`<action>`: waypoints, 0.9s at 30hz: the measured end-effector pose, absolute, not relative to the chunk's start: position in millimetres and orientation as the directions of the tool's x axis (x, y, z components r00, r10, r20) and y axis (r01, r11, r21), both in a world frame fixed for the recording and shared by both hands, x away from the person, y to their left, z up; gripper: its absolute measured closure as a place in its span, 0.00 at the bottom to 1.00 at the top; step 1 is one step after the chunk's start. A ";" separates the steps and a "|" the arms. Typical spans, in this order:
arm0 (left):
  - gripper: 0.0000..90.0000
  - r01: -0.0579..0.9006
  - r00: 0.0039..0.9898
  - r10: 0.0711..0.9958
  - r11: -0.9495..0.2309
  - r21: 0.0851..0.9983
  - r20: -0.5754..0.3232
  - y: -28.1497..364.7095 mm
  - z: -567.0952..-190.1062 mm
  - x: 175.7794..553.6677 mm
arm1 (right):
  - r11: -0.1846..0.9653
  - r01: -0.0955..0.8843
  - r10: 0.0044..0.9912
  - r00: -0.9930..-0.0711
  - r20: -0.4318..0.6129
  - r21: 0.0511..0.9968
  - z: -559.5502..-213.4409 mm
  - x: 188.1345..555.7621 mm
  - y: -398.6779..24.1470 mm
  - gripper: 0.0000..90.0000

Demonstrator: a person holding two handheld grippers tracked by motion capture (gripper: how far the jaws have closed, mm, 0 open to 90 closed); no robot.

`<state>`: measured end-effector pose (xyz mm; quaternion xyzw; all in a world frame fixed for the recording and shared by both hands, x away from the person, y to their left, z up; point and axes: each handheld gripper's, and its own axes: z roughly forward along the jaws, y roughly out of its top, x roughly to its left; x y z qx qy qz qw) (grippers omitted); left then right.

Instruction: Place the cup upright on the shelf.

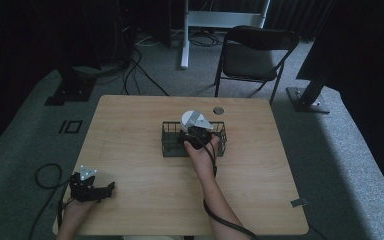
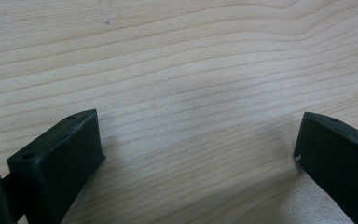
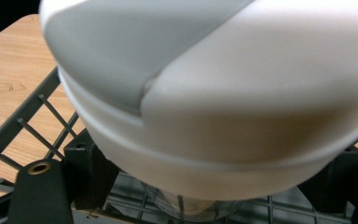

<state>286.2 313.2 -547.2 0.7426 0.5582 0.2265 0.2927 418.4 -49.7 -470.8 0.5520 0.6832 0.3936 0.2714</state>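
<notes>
**Over the wire basket, a white-lidded container in your right gripper**

At the middle of the desk [image 1: 130,125], your right gripper [image 1: 196,136] sits over a dark wire basket [image 1: 170,145], your forearm reaching in from the near edge. Its jaws are closed on a container [image 3: 205,116] with a white and grey lid [image 1: 195,119]; the right gripper view shows the black jaws pressed against either side of it just below the lid's rim. The lid's grey patch meets the white part along a slanted edge, and a clear part of the container shows beneath the lid, above the basket's floor grid. You hold the container upright inside the basket's outline, toward its right half; whether its base touches the wire floor cannot be told. The basket itself stands just short of a small round grommet [image 1: 218,110] set in the desk's far side.

Near the front left corner, well apart from the basket, your left gripper [image 1: 91,189] rests low on the desk with its cable [image 1: 42,172] looping off the edge. In the left gripper view its jaws stand wide open, with bare wood grain between them and nothing in their grasp.

Beyond the desk, a dark folding chair [image 1: 252,52] stands on the grey carpet.
</notes>
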 end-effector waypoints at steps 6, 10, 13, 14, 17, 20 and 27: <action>0.01 0.696 0.274 0.962 -0.205 0.688 0.010 313.2 -547.2 286.2 | 0.098 0.556 0.968 -0.245 0.050 0.826 -476.7 420.2 -48.5 0.21; 0.01 0.696 0.274 0.962 -0.205 0.688 0.009 313.2 -547.2 286.2 | 0.108 0.556 0.967 -0.252 0.043 0.824 -476.4 420.9 -47.4 0.21; 0.01 0.696 0.274 0.962 -0.205 0.688 0.009 313.2 -547.2 286.2 | 0.101 0.555 0.966 -0.254 0.052 0.826 -477.0 421.3 -48.1 0.21; 0.01 0.696 0.274 0.962 -0.205 0.688 0.009 313.2 -547.2 286.2 | 0.097 0.555 0.966 -0.251 0.056 0.826 -477.1 421.2 -48.4 0.21; 0.01 0.696 0.274 0.962 -0.205 0.688 0.009 313.2 -547.2 286.2 | 0.098 0.555 0.966 -0.252 0.054 0.826 -477.1 422.1 -48.6 0.21; 0.01 0.696 0.274 0.962 -0.205 0.688 0.009 313.2 -547.2 286.2 | 0.097 0.553 0.966 -0.254 0.057 0.827 -477.3 422.3 -48.9 0.21; 0.01 0.696 0.274 0.962 -0.205 0.688 0.009 313.2 -547.3 286.2 | 0.105 0.540 0.956 -0.287 0.066 0.835 -479.3 422.1 -53.6 0.20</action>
